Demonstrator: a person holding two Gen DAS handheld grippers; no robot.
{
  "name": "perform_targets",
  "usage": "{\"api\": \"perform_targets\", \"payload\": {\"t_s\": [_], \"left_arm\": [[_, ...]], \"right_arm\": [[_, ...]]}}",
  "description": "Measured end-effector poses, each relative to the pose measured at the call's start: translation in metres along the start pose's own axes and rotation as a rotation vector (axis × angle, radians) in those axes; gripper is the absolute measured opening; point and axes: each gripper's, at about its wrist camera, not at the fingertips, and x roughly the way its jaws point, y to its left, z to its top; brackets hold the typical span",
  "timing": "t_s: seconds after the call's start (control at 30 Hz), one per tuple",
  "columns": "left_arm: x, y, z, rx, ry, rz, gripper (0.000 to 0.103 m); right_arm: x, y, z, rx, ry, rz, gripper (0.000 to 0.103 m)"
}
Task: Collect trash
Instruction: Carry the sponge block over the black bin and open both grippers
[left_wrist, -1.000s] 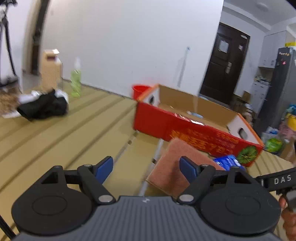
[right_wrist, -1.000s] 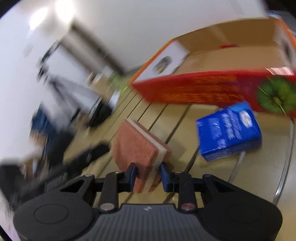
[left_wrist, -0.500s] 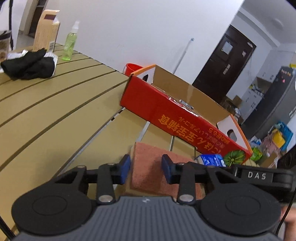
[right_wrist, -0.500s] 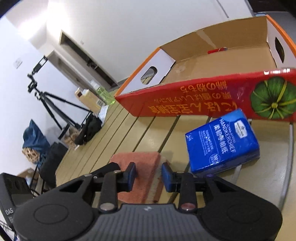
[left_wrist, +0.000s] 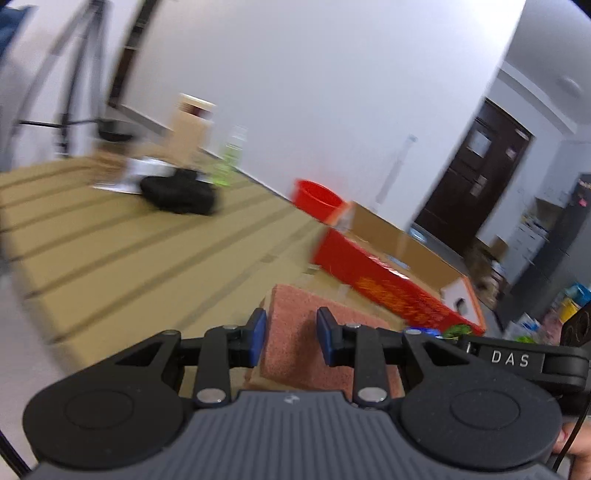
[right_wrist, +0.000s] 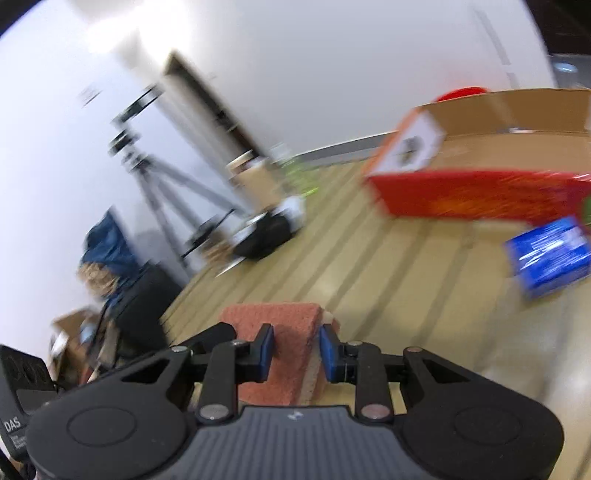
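Observation:
A reddish-brown scouring sponge (right_wrist: 280, 354) with a pale backing sits between the fingers of my right gripper (right_wrist: 296, 350), which is shut on it. The same sponge (left_wrist: 295, 343) fills the gap of my left gripper (left_wrist: 291, 336), whose blue pads stand close on either side of it; contact is unclear. A blue tissue pack (right_wrist: 550, 254) lies on the wooden table to the right. A red cardboard box (left_wrist: 391, 273) with an open top stands behind; it also shows in the right wrist view (right_wrist: 480, 192).
A black cloth (left_wrist: 181, 192) lies far back on the slatted table (left_wrist: 110, 258), beside a green spray bottle (left_wrist: 229, 162) and a tan carton (left_wrist: 188, 125). A red bucket (left_wrist: 317, 199) stands beyond the box. A tripod (right_wrist: 162, 177) stands off the table's left side.
Both views have swung quickly and are blurred. The sponge stays between the right gripper's fingers and has lifted with it. The left gripper's fingers closed in from wide open to beside the sponge.

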Motion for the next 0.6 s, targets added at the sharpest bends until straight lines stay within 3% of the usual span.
{"api": "perform_targets", "payload": {"t_s": [0.13,0.27,0.47,0.6], "left_arm": [[-0.076,0.049,-0.020,-0.043,-0.013,0.084,0.029],[-0.130,0.087,-0.058,-0.055,-0.014,0.104,0.030],[-0.158,0.128,-0.125,-0.157,0.059,0.087,0.030],[-0.146,0.150,-0.166,-0.168,0.175,0.098,0.030]], "right_arm": [[0.013,0.060,-0.049,-0.032,0.058,0.069,0.026],[0.016,0.103,-0.100,-0.099,0.103,0.080,0.026],[0.015,0.126,-0.177,-0.178,0.180,0.009,0.026],[0.032,0.116,-0.221,-0.206,0.274,-0.047,0.027]]}}
